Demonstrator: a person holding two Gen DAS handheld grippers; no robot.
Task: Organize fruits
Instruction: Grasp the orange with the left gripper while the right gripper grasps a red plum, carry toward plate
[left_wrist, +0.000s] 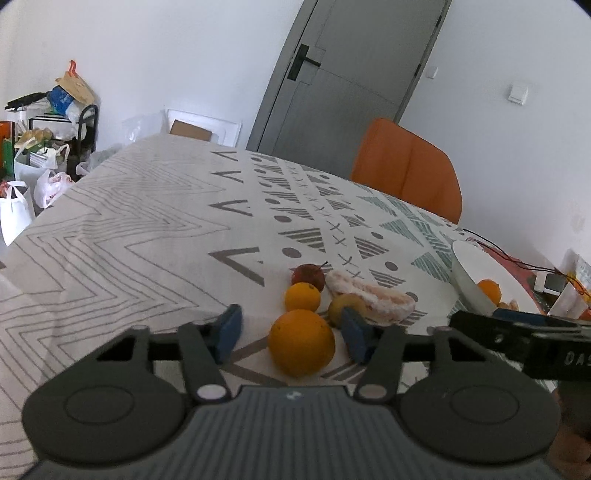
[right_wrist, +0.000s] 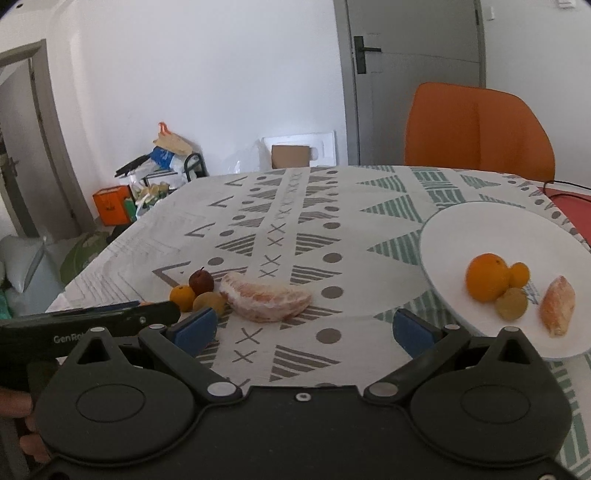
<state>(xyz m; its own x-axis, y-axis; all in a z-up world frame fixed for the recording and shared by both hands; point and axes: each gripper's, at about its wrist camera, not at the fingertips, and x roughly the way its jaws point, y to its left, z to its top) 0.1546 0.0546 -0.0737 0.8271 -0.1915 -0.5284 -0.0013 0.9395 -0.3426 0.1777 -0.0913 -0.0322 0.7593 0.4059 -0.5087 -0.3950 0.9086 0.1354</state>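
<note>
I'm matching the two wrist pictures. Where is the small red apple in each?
Left wrist: red apple just below centre, farthest fruit of the loose cluster.
Right wrist: red apple left of centre, behind the cluster.
Shared landmark: the big peeled citrus segment beside it.

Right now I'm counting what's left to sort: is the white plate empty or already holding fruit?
Holding fruit. The white plate carries a large orange, two smaller round fruits and a peeled citrus segment.

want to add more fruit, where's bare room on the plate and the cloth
Plate: bare back and left, beyond the orange; its front right is crowded. Cloth: bare between pomelo wedge and plate, and the far half. Crowded around the apple.
</note>
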